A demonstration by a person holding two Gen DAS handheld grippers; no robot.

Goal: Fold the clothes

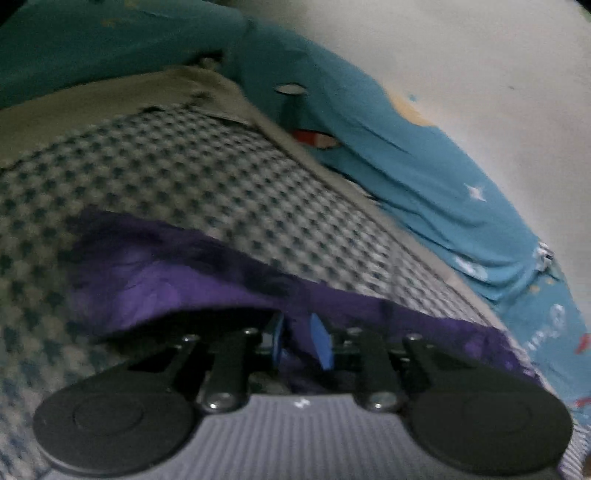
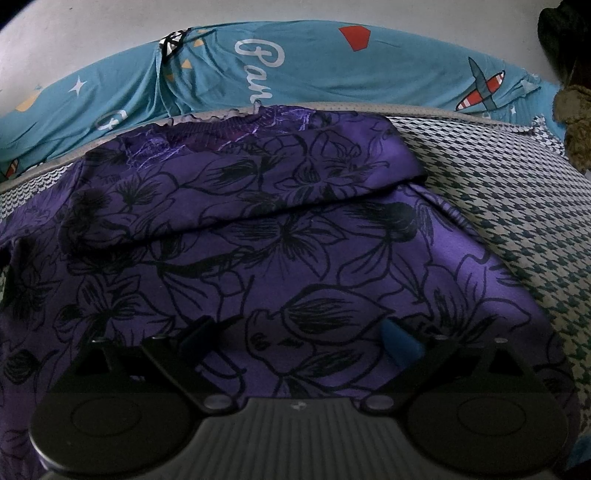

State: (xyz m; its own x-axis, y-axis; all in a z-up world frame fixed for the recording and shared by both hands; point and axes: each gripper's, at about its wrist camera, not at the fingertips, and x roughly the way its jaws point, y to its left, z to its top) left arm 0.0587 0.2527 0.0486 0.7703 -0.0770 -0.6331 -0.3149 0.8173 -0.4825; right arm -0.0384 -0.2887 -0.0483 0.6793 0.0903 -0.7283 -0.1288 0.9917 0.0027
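Garment: a purple top (image 2: 258, 229) printed with black outlined flowers – it fills the middle and lower left of my right wrist view, lying spread on the houndstooth cover (image 2: 509, 206).
Neckline: at the upper middle of that view, ribbed, with paler purple stitching or lace just beside it.
Fold: one flap of the garment lies doubled over across the upper part; its lower edge runs slantwise from the middle left up to the right, ending in a rounded corner.
Garment in my left view: a blurred purple band (image 1: 177, 273) across the lower middle, bunched, its edge lifted off the houndstooth cover (image 1: 192, 173).
My left jaws (image 1: 301, 343): closed on the purple cloth – it is pinched between the blue pads (image 1: 321, 345) at the lower centre of the frame.
My right jaws (image 2: 295, 339): standing wide apart above the flat cloth, gripping nothing; one blue pad (image 2: 400, 345) shows at the lower right, the other finger is dark at the lower left.
Behind: a teal sheet (image 2: 332, 70) with white lettering, stars and a red-and-white aeroplane print runs along the top of the right view, against a pale wall (image 2: 92, 33).
Upper right corner of the right view: something dark and an olive bundle, too dim to tell.
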